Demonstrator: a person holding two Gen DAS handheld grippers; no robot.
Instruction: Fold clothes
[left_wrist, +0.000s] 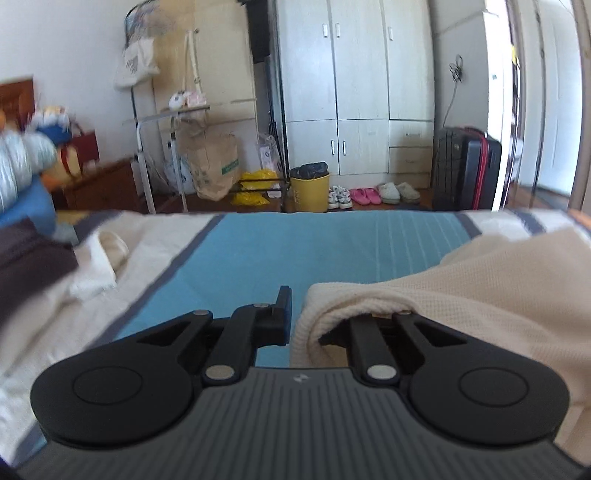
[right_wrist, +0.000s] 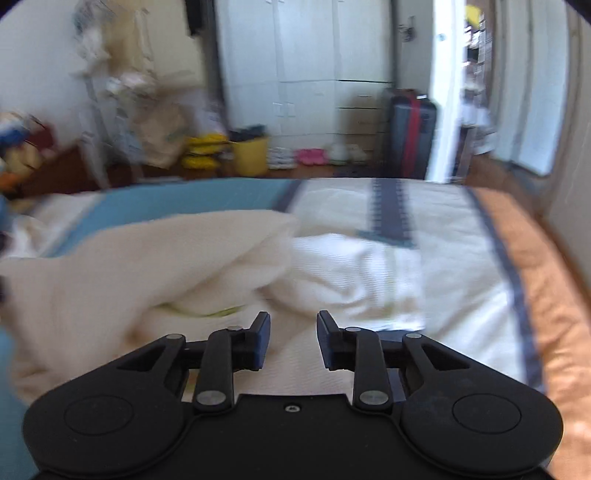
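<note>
A cream knit garment (left_wrist: 461, 280) lies bunched on the bed's blue and white cover (left_wrist: 295, 251). Its ribbed edge wraps over the right finger of my left gripper (left_wrist: 298, 308), hiding that finger; the left finger's blue pad (left_wrist: 285, 310) presses against the fold, so the jaws stand shut on it. In the right wrist view the same cream garment (right_wrist: 147, 266) is heaped at the left, beside a rumpled white cloth (right_wrist: 351, 273). My right gripper (right_wrist: 293, 325) hovers just above them, open, with nothing between its fingers.
A dark brown garment (left_wrist: 29, 258) and a small white cloth (left_wrist: 99, 266) lie at the bed's left. Beyond the bed's far edge stand a yellow bin (left_wrist: 309, 188), shoes, a dark suitcase (left_wrist: 467, 170) and a white wardrobe (left_wrist: 354, 85). An orange strip (right_wrist: 535, 258) borders the bed at the right.
</note>
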